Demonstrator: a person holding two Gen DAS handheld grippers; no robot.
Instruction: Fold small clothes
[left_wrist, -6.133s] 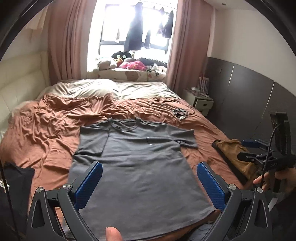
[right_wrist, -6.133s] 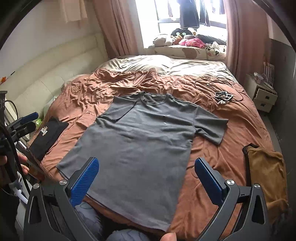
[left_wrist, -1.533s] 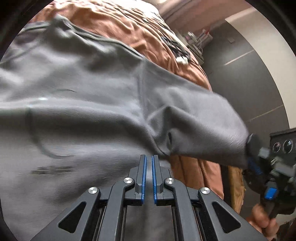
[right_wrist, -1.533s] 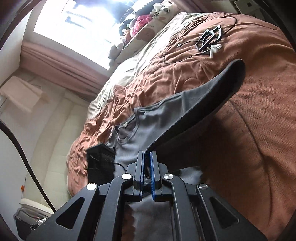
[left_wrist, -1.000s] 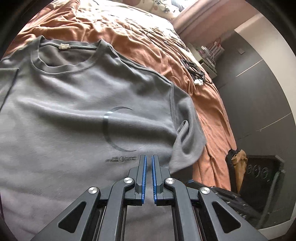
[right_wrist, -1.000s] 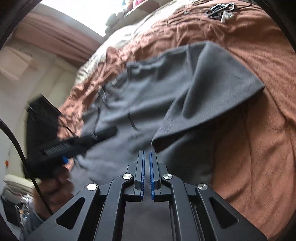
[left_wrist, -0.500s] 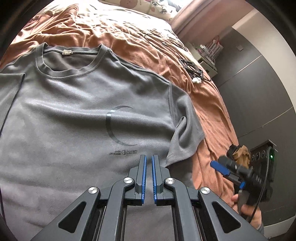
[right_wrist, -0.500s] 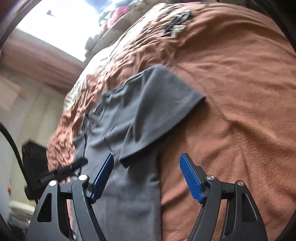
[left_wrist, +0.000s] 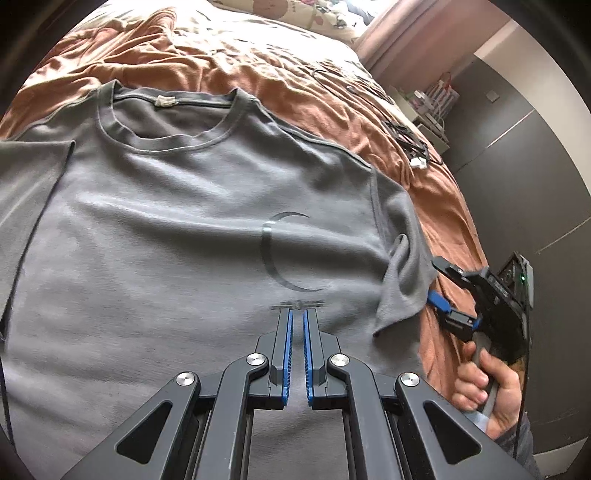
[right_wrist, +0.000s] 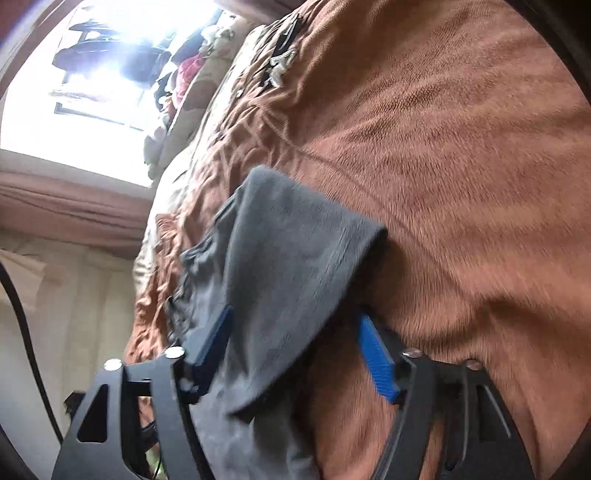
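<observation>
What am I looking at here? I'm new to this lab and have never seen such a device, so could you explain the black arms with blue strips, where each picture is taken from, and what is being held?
There is no robot. A person holds one hand-held gripper in each hand, each with two black fingers and blue pads, and a wide-angle camera on it that looks along the fingers.

The left camera shows the left hand-held gripper shut, holding nothing, above a grey T-shirt spread flat on a rust-brown bedspread. At the right edge, the person's hand holds the other tool.

The right camera shows the right hand-held gripper. Its jaws have just been closing but stand apart, with the shirt's sleeve between them and not yet pinched. So nothing is held right now.
</observation>
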